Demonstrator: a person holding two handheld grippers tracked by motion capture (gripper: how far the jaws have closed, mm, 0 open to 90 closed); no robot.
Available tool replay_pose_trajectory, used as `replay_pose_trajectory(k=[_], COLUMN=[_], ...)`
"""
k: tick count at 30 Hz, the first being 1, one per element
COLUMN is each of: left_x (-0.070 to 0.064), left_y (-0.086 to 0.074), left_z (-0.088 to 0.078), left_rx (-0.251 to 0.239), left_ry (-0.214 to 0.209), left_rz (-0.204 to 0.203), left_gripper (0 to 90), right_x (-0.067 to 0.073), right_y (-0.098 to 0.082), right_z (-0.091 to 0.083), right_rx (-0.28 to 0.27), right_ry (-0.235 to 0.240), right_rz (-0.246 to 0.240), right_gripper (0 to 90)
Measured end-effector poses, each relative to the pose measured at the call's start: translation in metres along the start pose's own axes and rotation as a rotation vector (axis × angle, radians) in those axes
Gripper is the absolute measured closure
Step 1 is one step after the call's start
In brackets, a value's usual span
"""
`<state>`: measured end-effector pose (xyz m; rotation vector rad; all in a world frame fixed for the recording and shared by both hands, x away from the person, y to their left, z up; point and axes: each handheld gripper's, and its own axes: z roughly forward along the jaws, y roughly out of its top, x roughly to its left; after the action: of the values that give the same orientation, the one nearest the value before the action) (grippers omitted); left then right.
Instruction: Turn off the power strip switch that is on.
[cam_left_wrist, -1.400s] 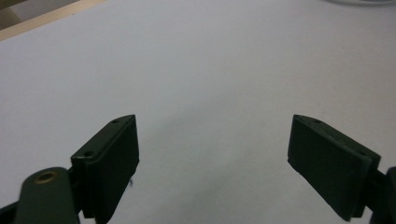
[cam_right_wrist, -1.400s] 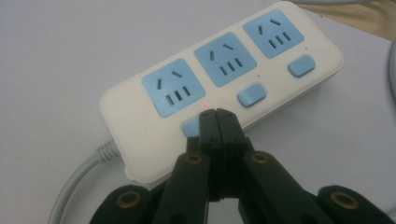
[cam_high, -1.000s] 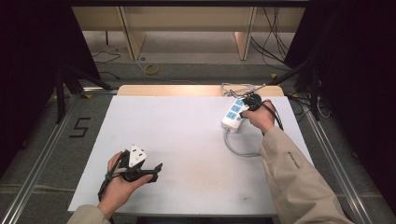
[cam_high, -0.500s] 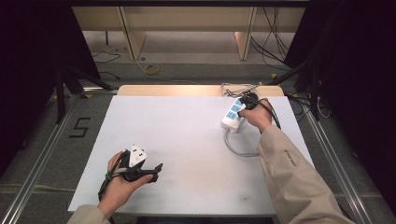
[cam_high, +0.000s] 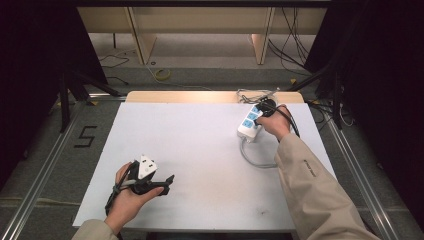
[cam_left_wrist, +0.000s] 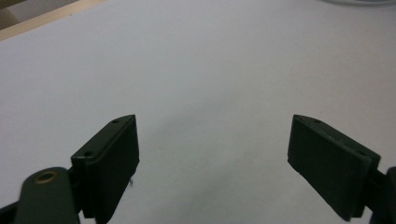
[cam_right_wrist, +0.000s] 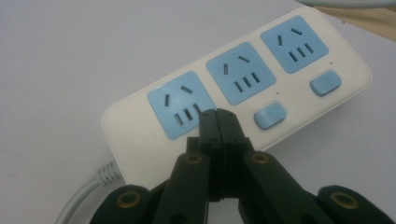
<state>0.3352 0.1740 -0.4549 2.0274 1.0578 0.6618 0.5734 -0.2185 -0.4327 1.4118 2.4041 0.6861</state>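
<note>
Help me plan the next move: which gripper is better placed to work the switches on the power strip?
Likely the right gripper: its jaws are shut and poised over the power strip, beside a blue switch. The left gripper sits open at the table's near corner, far away.

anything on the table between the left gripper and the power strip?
Nothing: in the high view, bare white table runs from the left gripper to the power strip. The right gripper sits on the strip.
</note>
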Motion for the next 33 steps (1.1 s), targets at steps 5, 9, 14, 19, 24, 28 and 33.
replay_pose_trajectory(k=[5,9,14,19,24,28,33], left_x=[-0.0001,-0.0003,-0.0004,-0.0006,-0.0006,-0.0008,-0.0010], left_y=[0.0000,0.0000,0.0000,0.0001,0.0001,0.0003,0.0004], left_z=[0.0000,0.0002,0.0003,0.0003,0.0004,0.0004,0.0004], left_rx=[-0.001,-0.002,-0.002,-0.002,-0.003,-0.002,-0.005], left_ry=[0.000,0.000,-0.001,-0.002,-0.004,-0.007,-0.008], left_rz=[0.000,0.000,0.000,0.001,0.002,0.005,0.007], left_gripper=[16.5,16.5,16.5,16.5,16.5,16.5,16.5], right_x=[0.0005,0.0003,0.0008,0.0007,0.0014,0.0019,0.0019], right_y=[-0.0001,0.0004,0.0000,0.0005,0.0031,0.0046,0.0061], right_z=[0.0017,0.0023,0.0042,0.0054,0.0057,0.0062,0.0062], right_rx=[0.007,0.014,0.026,0.029,0.048,0.057,0.072], right_ry=[-0.003,-0.003,-0.005,-0.003,-0.017,-0.019,-0.019], right_rz=[-0.008,-0.010,-0.011,-0.007,-0.031,-0.031,-0.033], right_gripper=[90.0,90.0,90.0,90.0,90.0,90.0,90.0])
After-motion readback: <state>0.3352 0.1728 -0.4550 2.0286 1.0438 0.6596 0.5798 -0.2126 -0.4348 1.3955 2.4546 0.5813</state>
